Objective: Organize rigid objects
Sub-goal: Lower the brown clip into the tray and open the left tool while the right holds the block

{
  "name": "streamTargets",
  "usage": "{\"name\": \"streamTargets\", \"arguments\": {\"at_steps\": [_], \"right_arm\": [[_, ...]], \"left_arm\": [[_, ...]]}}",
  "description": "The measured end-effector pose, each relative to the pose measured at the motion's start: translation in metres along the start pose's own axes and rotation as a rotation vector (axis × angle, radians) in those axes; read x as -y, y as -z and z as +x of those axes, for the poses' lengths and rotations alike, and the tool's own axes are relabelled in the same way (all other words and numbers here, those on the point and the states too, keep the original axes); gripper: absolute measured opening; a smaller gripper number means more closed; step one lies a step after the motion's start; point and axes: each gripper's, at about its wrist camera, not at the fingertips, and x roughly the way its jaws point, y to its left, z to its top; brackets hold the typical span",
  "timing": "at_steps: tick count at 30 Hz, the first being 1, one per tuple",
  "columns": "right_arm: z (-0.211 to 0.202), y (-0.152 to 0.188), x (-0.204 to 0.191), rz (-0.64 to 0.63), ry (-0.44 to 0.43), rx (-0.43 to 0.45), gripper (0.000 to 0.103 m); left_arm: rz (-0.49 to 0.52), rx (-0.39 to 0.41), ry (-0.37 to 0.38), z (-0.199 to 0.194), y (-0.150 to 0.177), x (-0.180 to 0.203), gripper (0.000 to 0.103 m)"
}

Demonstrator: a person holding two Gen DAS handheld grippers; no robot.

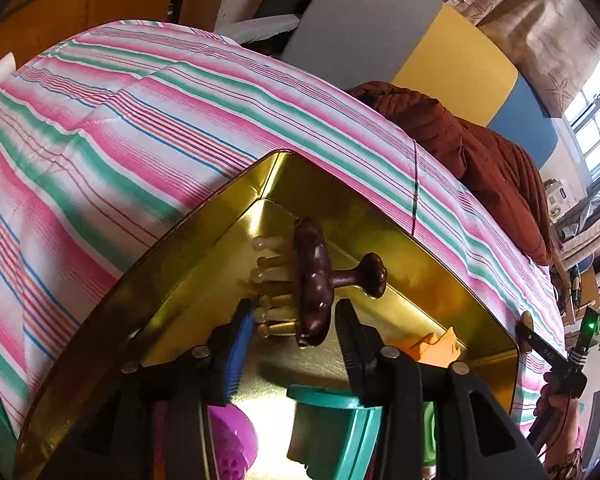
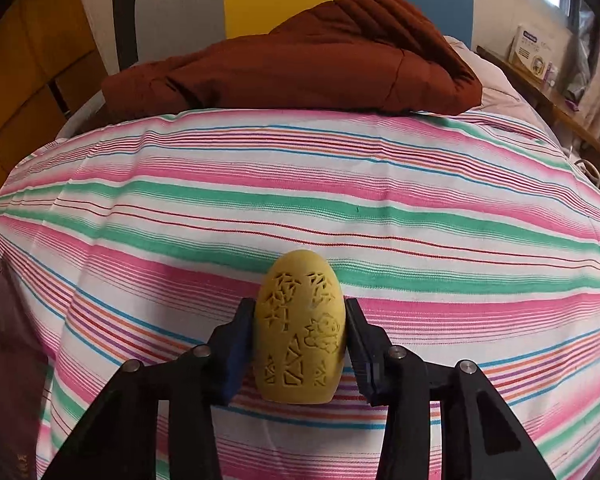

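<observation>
A dark brown wooden massage brush (image 1: 314,280) with pale pegs and a knob handle lies on its side in a corner of the gold tin (image 1: 204,216). My left gripper (image 1: 295,312) straddles its lower end with the jaws apart; a gap shows between the brush and the right finger, so it is open. In the right wrist view a yellow carved egg (image 2: 300,332) stands on the striped cloth (image 2: 300,200). My right gripper (image 2: 300,308) has both pads pressed on the egg's sides, shut on it.
Inside the tin lie an orange piece (image 1: 436,344), a teal object (image 1: 332,420) and a purple perforated object (image 1: 232,440). A brown quilted garment (image 2: 300,64) lies at the far end of the bed. The other gripper's body and a hand (image 1: 556,396) show beside the tin's right edge.
</observation>
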Motion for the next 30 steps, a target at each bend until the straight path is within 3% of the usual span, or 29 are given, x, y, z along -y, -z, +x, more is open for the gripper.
{"name": "streamTargets", "arguments": {"at_steps": [14,21,30], "right_arm": [[-0.010,0.003,-0.007,0.010,-0.010,0.007,0.044],[-0.028,0.004,-0.030,-0.047,-0.019,0.057,0.044],[-0.050,0.012,-0.064,-0.136,-0.012,0.119,0.044]], "left_arm": [[0.083,0.119,-0.013,-0.045,0.036,0.010,0.046],[0.202,0.167,0.032,-0.066,0.065,0.027,0.054],[0.207,0.221,0.120,-0.094,0.085,0.026,0.054]]}}
